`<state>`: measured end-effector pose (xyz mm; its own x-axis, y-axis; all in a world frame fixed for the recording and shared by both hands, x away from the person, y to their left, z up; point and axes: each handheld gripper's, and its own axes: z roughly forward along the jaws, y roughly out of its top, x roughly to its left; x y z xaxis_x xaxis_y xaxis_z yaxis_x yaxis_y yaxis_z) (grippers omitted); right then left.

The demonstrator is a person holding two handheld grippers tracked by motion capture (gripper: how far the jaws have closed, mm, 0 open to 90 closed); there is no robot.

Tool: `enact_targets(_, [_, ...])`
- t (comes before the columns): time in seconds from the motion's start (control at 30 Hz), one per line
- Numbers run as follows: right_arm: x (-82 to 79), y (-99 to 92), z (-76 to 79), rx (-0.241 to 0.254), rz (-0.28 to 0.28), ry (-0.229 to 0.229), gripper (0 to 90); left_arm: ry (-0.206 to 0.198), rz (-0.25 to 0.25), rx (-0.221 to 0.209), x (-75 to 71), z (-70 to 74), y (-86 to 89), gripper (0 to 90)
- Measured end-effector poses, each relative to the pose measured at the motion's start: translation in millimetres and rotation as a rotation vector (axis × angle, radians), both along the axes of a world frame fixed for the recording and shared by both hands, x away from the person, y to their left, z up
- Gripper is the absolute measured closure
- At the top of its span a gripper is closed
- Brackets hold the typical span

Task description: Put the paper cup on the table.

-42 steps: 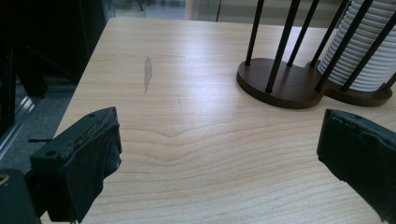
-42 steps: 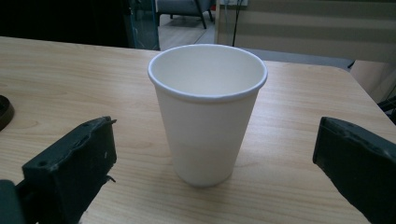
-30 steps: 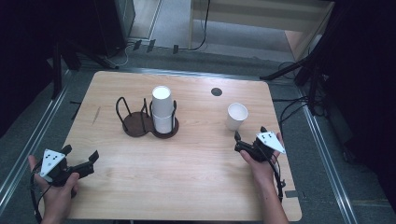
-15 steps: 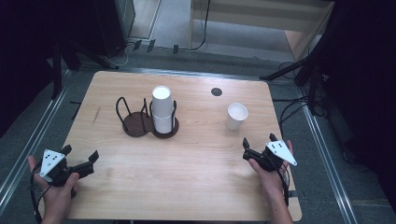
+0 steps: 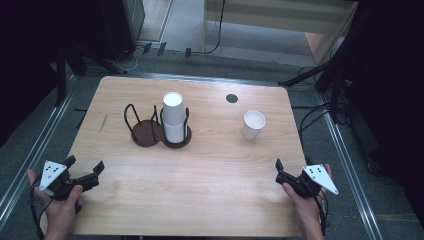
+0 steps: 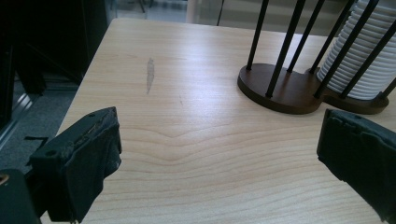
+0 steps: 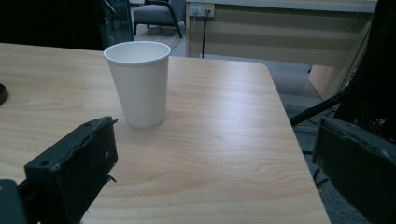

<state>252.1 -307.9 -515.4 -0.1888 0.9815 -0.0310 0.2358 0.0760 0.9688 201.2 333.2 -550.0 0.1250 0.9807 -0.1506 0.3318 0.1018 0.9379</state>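
High view first: the wooden table (image 5: 200, 200) carries a dark two-ring cup holder (image 5: 159, 131) left of centre, with a stack of white cups (image 5: 173, 116) standing upright in its right ring and the left ring empty. Well to the right of it stands a single paper cup (image 5: 253, 124), upright, mouth up, apart from everything else. A small dark round mark (image 5: 231, 98) sits on the tabletop behind it.

Both tools rest near the front edge. The left gripper (image 5: 84, 172) sits at the front left corner with its jaws spread and nothing between them; from the left gripper view the holder's base and rods lie ahead and to the right. The right gripper (image 5: 278, 171) sits at the front right, jaws likewise apart and empty, and the right gripper view looks at the lone cup from below its rim, slightly left of centre.

The work in hand looks like fetching that lone cup with the right gripper. To do it well, I would line the jaws up so the cup sits midway between them, approach level, and close on the wall below the rim. Squeeze gently: thin paper buckles, and a one-sided touch could tip the cup over.
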Motion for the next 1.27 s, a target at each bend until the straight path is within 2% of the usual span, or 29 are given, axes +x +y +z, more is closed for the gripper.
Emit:
enact_targets(0.33, [-33.9,-28.8,-8.2,0.007,-0.016,0.02,0.0,0.003,0.025,-0.017,-0.8,-0.6,1.6,0.4])
enact_targets(0.63, [-53.3,-37.4,-19.5,0.006,-0.011,0.045,0.0,-0.007,0.024,-0.005,-2.5,-0.1,0.7,0.4])
enact_targets(0.87, [-60.7,-41.0,-25.4,-0.009,-0.019,0.061,0.0,-0.013,0.021,-0.012,-3.4,0.1,0.9,0.4])
enact_targets(1.07, [-62.3,-44.4,-28.5,0.001,-0.031,0.063,0.0,-0.006,0.02,-0.004,-2.7,-0.3,0.1,0.4])
enact_targets(1.27, [-60.7,-46.3,-29.2,0.023,-0.02,0.08,0.0,-0.008,0.003,-0.008,-2.3,-0.1,-0.1,0.4])
